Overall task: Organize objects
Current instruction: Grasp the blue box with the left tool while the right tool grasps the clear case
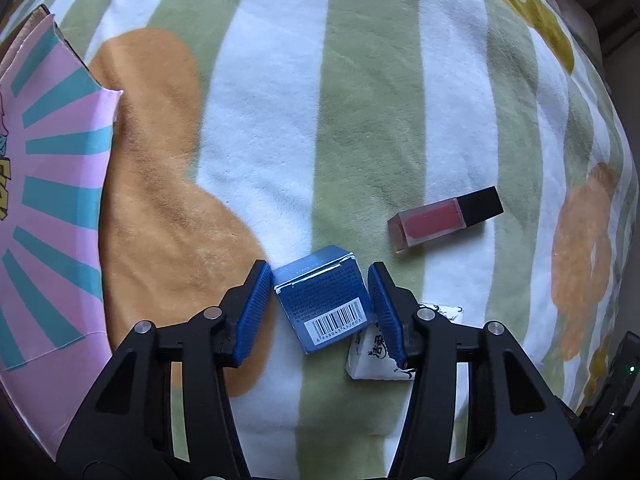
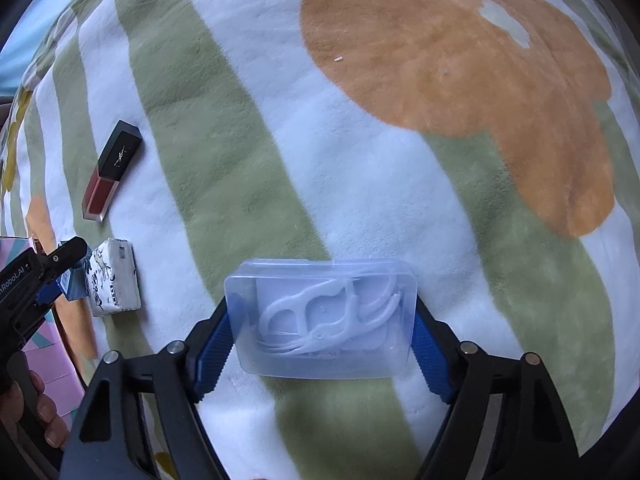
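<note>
On a striped fleece blanket (image 1: 360,120), the left gripper (image 1: 320,300) clamps a small blue cardboard box (image 1: 324,300); the right gripper (image 2: 320,328) grips a clear plastic floss-pick case (image 2: 320,320).

You've got a blanket (image 1: 360,120) striped green and white with orange blobs, a blue box (image 1: 324,300) with a white barcode, a red lip gloss (image 1: 444,218) with a black cap, a pink carton (image 1: 52,200) with teal rays, a clear case (image 2: 320,316) holding white floss picks.
</note>
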{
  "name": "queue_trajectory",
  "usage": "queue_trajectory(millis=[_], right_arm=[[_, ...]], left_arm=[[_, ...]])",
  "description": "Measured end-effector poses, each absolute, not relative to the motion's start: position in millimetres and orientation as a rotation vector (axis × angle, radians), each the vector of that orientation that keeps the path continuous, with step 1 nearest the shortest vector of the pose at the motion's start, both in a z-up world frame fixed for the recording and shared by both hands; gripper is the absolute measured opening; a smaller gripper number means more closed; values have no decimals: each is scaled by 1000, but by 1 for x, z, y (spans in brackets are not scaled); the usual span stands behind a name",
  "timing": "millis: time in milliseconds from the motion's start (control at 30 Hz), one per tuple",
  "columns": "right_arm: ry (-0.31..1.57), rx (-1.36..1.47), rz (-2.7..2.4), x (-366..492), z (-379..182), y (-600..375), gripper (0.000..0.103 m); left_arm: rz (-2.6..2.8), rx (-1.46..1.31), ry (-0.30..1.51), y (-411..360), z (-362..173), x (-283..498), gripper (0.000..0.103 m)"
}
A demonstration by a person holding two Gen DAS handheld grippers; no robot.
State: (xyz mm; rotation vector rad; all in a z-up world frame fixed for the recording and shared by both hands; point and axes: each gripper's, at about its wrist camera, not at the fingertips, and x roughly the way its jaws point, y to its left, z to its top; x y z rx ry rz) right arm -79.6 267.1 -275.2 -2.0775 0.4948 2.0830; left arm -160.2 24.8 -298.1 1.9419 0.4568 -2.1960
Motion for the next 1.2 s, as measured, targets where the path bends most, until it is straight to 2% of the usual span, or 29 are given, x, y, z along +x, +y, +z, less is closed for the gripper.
queue_trajectory(millis=[300,533,767,933,1200], right_arm=[[507,-2062,2097,-64,-259,276,77],[481,-2018,2175,-52,-220,285,76],[394,-1961,2316,-55,-157,289,76],[314,-1924,2435,-92,-116,237,76],[167,-1924,2617,-80,-65,205,76]], left_arm=[[-2231,1938,449,24,-288,-160,44],[-2266,1911,462,22,-262,-156,42],[-2347,1832,476,11,-202,-134,42],[-2413,1765,470,14,-153,-116,42],[-2455,1701,467,5,-93,-63,42]])
